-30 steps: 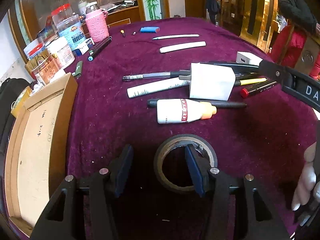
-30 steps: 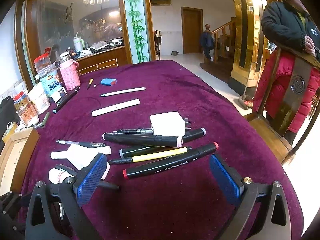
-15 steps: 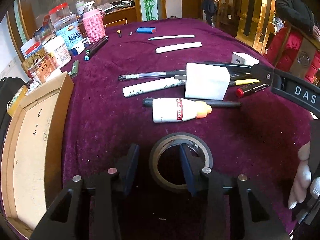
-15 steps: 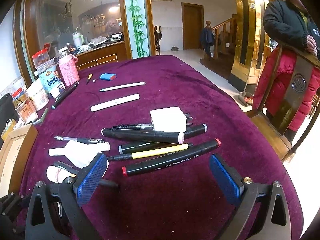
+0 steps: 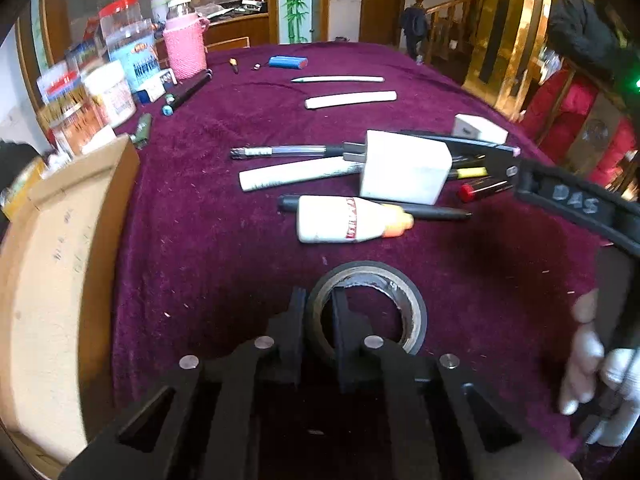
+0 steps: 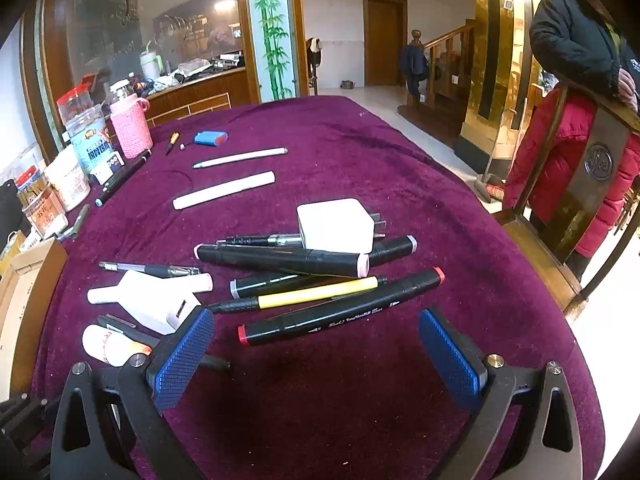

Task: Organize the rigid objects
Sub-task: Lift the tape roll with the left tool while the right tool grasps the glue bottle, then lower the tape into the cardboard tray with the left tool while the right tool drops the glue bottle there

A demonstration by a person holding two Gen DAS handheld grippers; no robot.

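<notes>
My left gripper (image 5: pixel 319 312) is shut on the near-left rim of a black tape roll (image 5: pixel 372 276) on the purple tablecloth; one finger is outside the ring, one inside. Beyond it lie a white glue bottle (image 5: pixel 344 224), a white charger (image 5: pixel 404 168) and pens. My right gripper (image 6: pixel 316 344) is open and empty, low over the cloth. Just ahead of it lie a black marker with red ends (image 6: pixel 340 308), a yellow pen (image 6: pixel 316 294), more black markers (image 6: pixel 280 258) and a second white charger (image 6: pixel 336 226).
An open cardboard box (image 5: pixel 48 264) stands at the left table edge. Jars and a pink cup (image 5: pixel 186 50) crowd the far left. Two white sticks (image 6: pixel 224 194) and a blue battery (image 6: pixel 210 138) lie farther back. A chair with a red coat (image 6: pixel 568 184) stands right.
My left gripper's fingers have closed from wide apart onto the tape roll's rim. The right gripper has stayed open and hardly moved.
</notes>
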